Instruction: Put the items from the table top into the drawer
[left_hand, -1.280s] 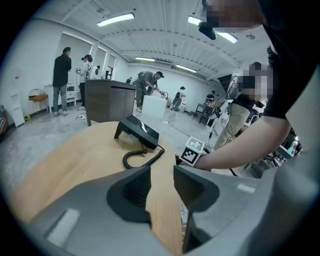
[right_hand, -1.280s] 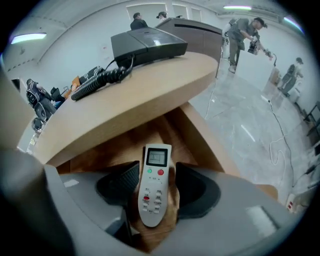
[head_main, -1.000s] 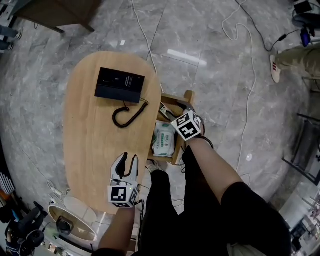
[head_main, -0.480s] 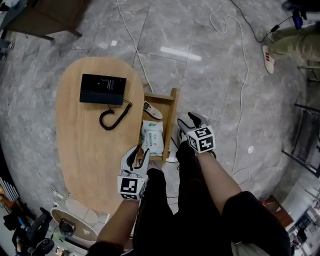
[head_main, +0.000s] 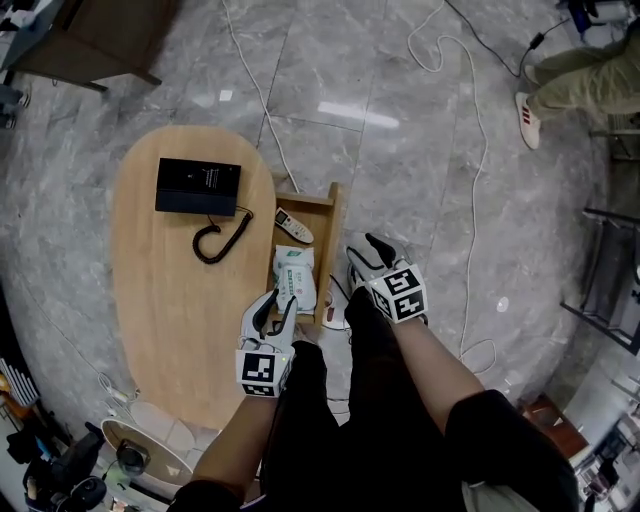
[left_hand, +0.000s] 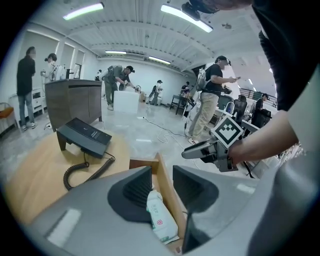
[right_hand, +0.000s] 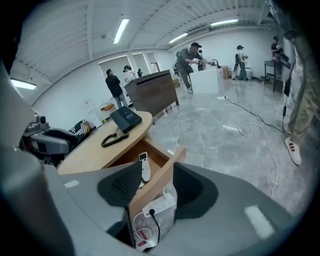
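The wooden drawer (head_main: 328, 240) stands pulled out from the oval table's (head_main: 160, 310) right side. A white remote (head_main: 292, 226) and a pack of wipes (head_main: 293, 281) lie in it. On the table top sits a black desk phone (head_main: 198, 187) with its coiled cord (head_main: 215, 240). My left gripper (head_main: 274, 308) is open at the drawer's near end; in the left gripper view the wipes pack (left_hand: 161, 220) shows between its jaws. My right gripper (head_main: 366, 248) is open just right of the drawer; its own view has the drawer's front board (right_hand: 155, 187) between the jaws.
A white power strip (right_hand: 159, 203) with a black plug hangs under the drawer's front. Cables (head_main: 470, 120) trail over the grey marble floor. A dark cabinet (head_main: 95, 35) stands at the back left, and a person's legs (head_main: 565, 75) at the top right. Clutter (head_main: 120, 450) sits by the table's near end.
My right gripper has drawn back from over the drawer to the right of its front board. My left gripper has moved off the table top to the drawer's near end. The remote now lies uncovered.
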